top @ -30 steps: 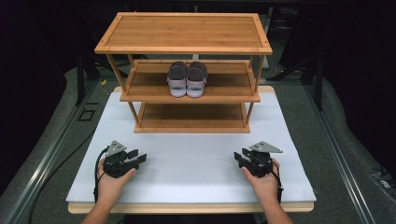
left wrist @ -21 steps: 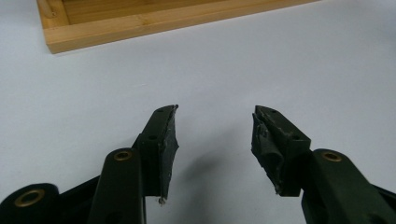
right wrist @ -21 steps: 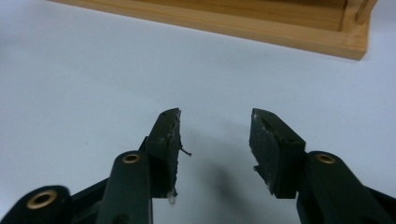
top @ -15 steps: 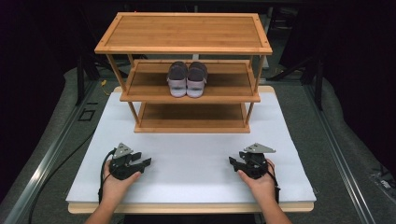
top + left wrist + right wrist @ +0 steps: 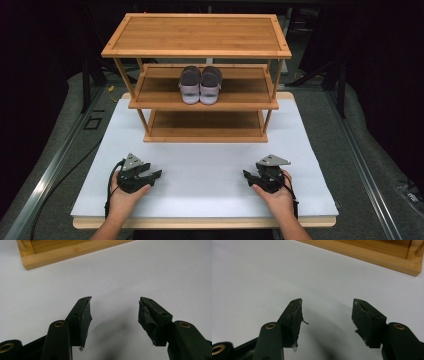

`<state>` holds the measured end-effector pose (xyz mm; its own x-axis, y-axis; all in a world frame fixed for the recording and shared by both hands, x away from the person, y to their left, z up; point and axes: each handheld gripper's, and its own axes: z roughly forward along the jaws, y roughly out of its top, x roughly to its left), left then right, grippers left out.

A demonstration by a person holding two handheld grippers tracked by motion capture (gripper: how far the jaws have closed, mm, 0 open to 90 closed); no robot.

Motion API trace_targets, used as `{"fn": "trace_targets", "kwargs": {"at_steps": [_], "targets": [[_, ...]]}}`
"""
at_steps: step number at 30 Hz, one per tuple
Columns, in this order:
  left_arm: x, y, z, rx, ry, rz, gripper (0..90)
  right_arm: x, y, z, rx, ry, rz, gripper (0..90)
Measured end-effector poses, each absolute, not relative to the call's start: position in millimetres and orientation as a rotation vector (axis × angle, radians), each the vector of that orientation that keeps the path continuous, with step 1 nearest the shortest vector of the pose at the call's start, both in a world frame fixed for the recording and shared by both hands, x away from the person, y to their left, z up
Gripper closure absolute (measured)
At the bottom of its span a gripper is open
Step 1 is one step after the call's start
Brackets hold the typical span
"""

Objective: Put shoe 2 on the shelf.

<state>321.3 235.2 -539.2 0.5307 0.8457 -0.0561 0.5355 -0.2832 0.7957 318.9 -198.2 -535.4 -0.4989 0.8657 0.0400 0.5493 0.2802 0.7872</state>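
Fingers point(image 5: 83, 315) wide (just opening), rack point(image 5: 200, 90) well beyond.

Warm, smooth-grained wood on the shoe rack point(image 5: 196, 35), a matt white tabletop point(image 5: 205, 175) beneath. The left tongs point(image 5: 114, 311) show matt black plastic with worn, ragged rubbery pads point(image 5: 85, 322). Soft grey cloth on the shoes point(image 5: 200, 84).

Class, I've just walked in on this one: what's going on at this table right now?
A person sits at a white table with a two-jaw tool in each hand. The left tool and right tool rest low on the table, apart; their jaws have just been opening and stand wide with nothing between them. Ahead is a wooden shoe rack, and a pair of shoes sits on its middle shelf, untouched.
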Motion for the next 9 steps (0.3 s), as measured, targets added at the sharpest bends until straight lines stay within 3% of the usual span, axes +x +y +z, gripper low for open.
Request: {"fn": "trace_targets", "kwargs": {"at_steps": [9], "targets": [[324.2,237.9,-536.6,1.930,1.089,0.536,41.8,317.3,-204.8,-532.6,1.279,2.118,1.074,39.9]]}}
